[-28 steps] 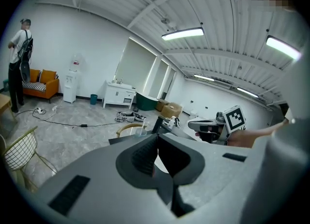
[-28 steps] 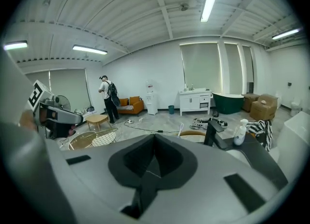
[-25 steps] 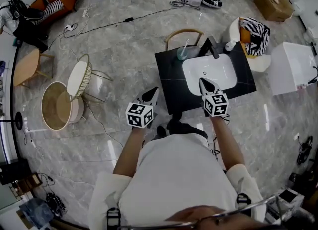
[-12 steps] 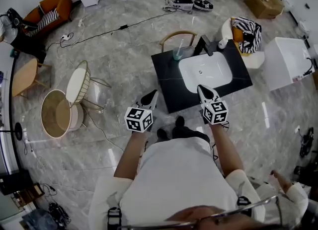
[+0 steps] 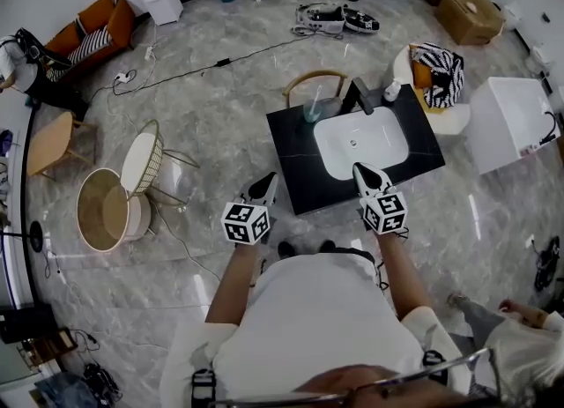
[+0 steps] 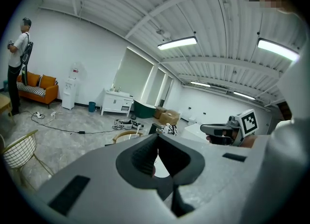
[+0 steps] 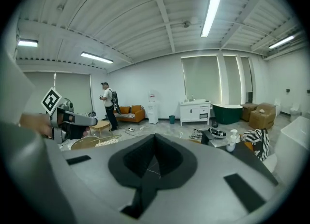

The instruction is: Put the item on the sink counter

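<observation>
Tongs first: left tongs (image 6: 157,138) were closed tip to tip, nothing pinched between them; right tongs (image 7: 155,137) were fully closed too, also empty. In the head view both sat mid-frame, side by side and well apart, pointing toward the top of the frame. Left one hung over the floor, just off the lower left corner of the black desk (image 5: 295,155). Right one was over the desk's lower edge, tip just below the white basin (image 5: 361,140). Nothing was carried, and I couldn't tell which item the task meant. Already on the desk: a cup (image 5: 312,113) with a stick-like thing in it, upright at the upper left corner beside the basin; a dark faucet (image 5: 361,93) at the basin's upper rim; a white pump bottle (image 5: 390,91) just right of the faucet. A wooden chair (image 5: 313,78) stood against the desk's upper edge. A wire chair (image 5: 141,139) and a round tub (image 5: 101,210) were at frame left, well clear of the desk. An orange sofa (image 5: 92,14) was at upper left. Left gripper view showed a person (image 6: 18,49) standing at far left near that sofa.
</observation>
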Demonstrator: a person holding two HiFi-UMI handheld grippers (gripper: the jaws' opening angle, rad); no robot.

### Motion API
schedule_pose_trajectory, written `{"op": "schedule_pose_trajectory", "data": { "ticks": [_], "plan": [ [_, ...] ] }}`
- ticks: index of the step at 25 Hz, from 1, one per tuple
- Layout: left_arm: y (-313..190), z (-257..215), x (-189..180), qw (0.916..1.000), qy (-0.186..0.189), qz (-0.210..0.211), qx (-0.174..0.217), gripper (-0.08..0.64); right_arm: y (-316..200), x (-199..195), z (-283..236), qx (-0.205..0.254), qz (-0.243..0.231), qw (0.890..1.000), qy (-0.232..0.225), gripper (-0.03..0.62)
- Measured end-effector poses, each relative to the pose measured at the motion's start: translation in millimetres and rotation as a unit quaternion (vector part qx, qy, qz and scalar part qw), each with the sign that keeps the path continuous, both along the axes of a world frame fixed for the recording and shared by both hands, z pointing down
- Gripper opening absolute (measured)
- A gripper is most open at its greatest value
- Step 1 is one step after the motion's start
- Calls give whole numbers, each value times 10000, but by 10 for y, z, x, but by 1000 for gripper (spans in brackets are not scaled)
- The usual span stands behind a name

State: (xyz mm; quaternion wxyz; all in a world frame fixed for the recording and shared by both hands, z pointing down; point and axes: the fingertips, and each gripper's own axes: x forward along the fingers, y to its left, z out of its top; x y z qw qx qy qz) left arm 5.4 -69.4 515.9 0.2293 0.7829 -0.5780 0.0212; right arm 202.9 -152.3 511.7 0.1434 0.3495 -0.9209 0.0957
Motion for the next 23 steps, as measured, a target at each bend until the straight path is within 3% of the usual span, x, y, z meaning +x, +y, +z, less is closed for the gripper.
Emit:
{"op": "schedule_pose_trajectory", "data": {
  "ticks": [23],
  "plan": [
    [-22, -102, 222, 9997, -72, -215, 33, 5, -110, 161, -199, 83, -217, 9996, -188, 5]
  ]
}}
